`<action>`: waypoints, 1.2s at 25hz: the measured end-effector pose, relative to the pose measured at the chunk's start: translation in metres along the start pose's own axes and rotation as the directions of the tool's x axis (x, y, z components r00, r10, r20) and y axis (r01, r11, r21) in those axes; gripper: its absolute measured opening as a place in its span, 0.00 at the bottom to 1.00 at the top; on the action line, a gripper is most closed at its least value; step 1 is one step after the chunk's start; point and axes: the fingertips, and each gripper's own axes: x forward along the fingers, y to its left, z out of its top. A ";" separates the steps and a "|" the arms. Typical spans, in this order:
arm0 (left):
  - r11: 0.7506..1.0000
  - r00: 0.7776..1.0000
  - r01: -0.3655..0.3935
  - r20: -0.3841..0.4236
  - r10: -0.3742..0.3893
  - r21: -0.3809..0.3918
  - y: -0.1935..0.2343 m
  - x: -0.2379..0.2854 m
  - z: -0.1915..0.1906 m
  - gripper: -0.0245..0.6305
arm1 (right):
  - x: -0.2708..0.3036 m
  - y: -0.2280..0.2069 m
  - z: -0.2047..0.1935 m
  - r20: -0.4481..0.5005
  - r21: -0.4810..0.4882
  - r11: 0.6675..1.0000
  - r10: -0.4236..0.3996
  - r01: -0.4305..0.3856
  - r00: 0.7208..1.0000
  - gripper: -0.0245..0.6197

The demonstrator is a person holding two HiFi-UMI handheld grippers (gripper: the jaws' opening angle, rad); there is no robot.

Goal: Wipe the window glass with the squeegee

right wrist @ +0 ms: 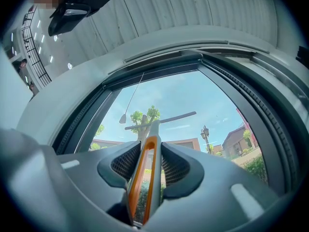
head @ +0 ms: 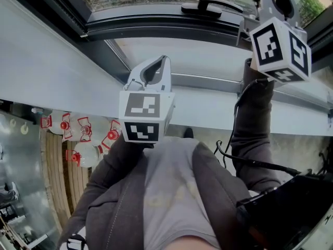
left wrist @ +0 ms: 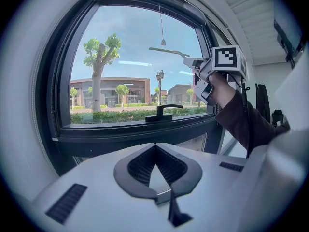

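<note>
**Squeegee Up at the Glass**

Our right gripper (right wrist: 148, 154) pinched the squeegee (right wrist: 154, 127) tight by its orange handle. The blade was up by the window glass (left wrist: 135, 66), at 1 o'clock from the black window handle (left wrist: 163, 112). Our left gripper (left wrist: 155, 149) hung at 8 o'clock from the right one. Its fingers were pressed together on nothing.

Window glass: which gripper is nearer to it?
Right. The right gripper is raised, holding the squeegee up at the glass; the left gripper sits lower and back from it, shut and empty.
</note>
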 end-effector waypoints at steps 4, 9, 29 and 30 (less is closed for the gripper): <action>1.000 1.000 0.005 -0.003 -0.005 -0.002 -0.001 0.001 0.001 0.04 | -0.004 0.001 -0.007 -0.016 0.009 1.000 0.000 0.000 1.000 0.24; 1.000 1.000 0.020 -0.010 -0.020 0.001 -0.007 0.006 -0.002 0.04 | -0.013 0.002 -0.022 -0.040 0.026 1.000 0.004 -0.003 0.999 0.24; 0.999 0.998 0.054 -0.014 -0.054 0.003 -0.026 -0.004 -0.007 0.04 | -0.050 0.008 -0.041 -0.089 0.054 0.998 -0.001 0.006 0.996 0.24; 0.998 0.998 0.057 -0.013 -0.057 0.005 -0.027 -0.004 -0.007 0.04 | -0.052 0.008 -0.042 -0.092 0.057 0.998 -0.004 0.009 0.996 0.24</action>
